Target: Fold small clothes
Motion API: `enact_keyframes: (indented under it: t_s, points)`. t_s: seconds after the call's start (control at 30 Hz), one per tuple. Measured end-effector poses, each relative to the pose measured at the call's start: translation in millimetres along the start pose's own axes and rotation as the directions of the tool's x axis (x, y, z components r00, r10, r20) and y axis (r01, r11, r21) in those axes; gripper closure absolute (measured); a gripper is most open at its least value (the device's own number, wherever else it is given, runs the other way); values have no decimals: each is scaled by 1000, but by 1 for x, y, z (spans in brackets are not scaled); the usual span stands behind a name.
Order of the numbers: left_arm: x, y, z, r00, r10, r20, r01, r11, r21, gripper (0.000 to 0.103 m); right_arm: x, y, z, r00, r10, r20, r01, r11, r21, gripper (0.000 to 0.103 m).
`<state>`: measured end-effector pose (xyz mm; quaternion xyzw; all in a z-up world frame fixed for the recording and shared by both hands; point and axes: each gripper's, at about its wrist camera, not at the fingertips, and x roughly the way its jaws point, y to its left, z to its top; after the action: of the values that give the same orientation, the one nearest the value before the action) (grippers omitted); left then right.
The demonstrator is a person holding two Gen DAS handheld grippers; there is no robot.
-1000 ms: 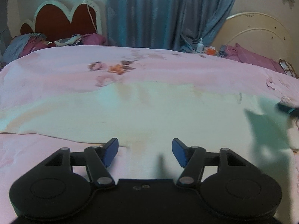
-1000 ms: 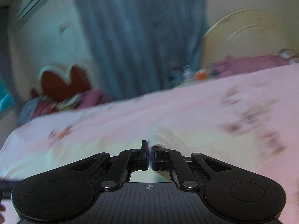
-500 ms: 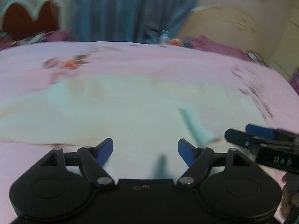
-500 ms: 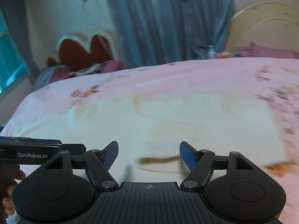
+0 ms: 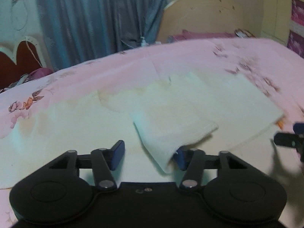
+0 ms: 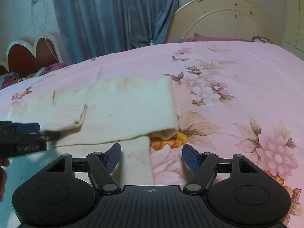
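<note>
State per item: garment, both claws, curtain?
cream garment: lying on the pink bedsheet, right side folded over, one flap lifted
left claw: closing, flap corner between its jaws
right claw: open, holding nothing
blue curtain: drawn shut

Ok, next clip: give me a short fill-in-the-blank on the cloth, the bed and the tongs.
1. The cream cloth lies on a bedspread whose ground colour is ____.
2. The pads on the right tongs are coloured ____.
3. The folded flap of the cloth reaches between the pads of the ____ tongs.
4. Behind the bed hangs a blue ____.

Missing words: pink; blue; left; curtain
</note>
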<state>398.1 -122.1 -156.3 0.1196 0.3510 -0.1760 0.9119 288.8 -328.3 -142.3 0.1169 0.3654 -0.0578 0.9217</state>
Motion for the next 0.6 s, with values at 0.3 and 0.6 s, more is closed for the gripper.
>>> enact_keyframes:
  t_s: [0.3, 0.6]
  points:
    - [-35, 72, 11, 986, -44, 163, 96, 941, -325, 97, 31, -2, 15, 999, 34, -14, -33, 996, 88, 46]
    - [-22, 137, -14, 997, -21, 77, 58, 860, -506, 100, 44, 5, 21, 999, 36, 6, -36, 995, 98, 96]
